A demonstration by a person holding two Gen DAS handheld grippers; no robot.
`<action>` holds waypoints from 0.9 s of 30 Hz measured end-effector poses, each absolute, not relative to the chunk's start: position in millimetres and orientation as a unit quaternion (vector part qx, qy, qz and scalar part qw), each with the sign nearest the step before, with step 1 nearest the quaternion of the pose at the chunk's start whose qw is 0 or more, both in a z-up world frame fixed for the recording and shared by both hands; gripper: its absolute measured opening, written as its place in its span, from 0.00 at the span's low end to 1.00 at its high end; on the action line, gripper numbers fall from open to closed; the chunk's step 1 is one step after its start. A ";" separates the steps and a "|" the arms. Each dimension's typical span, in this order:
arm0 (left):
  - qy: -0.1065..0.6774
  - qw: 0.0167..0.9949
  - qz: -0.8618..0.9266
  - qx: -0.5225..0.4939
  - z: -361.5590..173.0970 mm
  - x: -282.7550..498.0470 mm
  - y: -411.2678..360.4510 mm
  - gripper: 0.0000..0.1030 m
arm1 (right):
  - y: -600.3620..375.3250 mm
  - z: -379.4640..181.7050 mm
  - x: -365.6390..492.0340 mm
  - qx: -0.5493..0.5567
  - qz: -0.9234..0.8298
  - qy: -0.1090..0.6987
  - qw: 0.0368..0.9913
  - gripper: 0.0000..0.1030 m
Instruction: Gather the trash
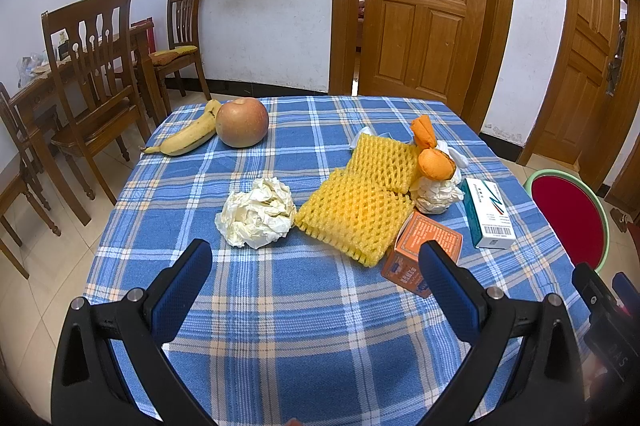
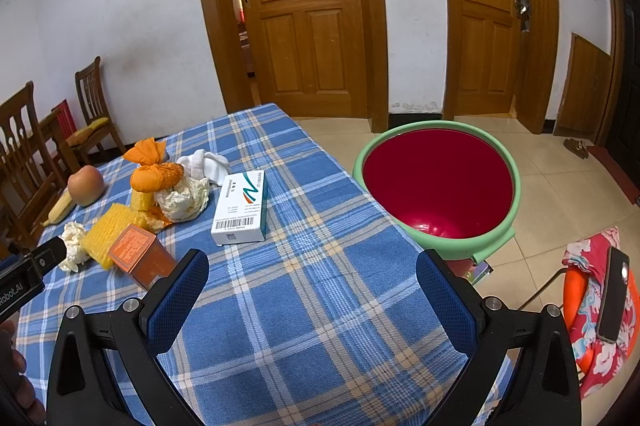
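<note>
We judge the collecting not yet begun, since every scrap we see lies on the checked tablecloth (image 1: pixel 280 306). At far left the banana (image 1: pixel 188 137) and apple (image 1: pixel 242 122) look like food to leave. Next comes the crumpled tissue (image 1: pixel 258 211), then the yellow foam netting (image 1: pixel 362 201), the orange carton (image 1: pixel 420 252), the orange peel (image 1: pixel 434 161) atop another paper wad, and the white medicine box (image 1: pixel 488 211). Beyond the table's right edge stands the red bin (image 2: pixel 436 181), its inside bare as far as we see. Our left gripper (image 1: pixel 316 268) and right gripper (image 2: pixel 312 276) hover with jaws spread, holding nothing.
</note>
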State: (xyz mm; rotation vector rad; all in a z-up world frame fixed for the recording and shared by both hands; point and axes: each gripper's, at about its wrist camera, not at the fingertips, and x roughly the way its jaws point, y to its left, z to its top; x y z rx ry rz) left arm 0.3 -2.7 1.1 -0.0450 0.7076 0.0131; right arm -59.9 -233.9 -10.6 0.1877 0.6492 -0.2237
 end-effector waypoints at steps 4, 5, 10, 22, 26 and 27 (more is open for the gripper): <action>0.347 0.938 0.007 -0.022 1.1 0.3 -2.8 0.99 | -234.1 -10.6 -59.9 0.092 -0.109 0.318 0.937 1.00; 0.347 0.938 0.006 -0.022 1.1 0.4 -2.7 0.99 | -233.9 -10.6 -59.8 0.092 -0.110 0.318 0.937 1.00; 0.347 0.938 0.007 -0.022 1.0 0.4 -2.8 0.99 | -234.3 -10.5 -60.0 0.092 -0.110 0.318 0.937 1.00; 0.348 0.937 0.009 -0.018 0.2 -0.7 -1.3 0.99 | -236.5 -13.5 -59.5 0.091 -0.108 0.322 0.936 1.00; 0.348 0.937 0.015 -0.014 0.8 2.9 8.0 0.99 | -233.5 -15.7 -56.2 0.088 -0.107 0.326 0.935 1.00; 0.348 0.937 0.016 -0.013 0.5 3.8 9.9 0.99 | -233.5 -16.1 -55.9 0.087 -0.106 0.327 0.935 1.00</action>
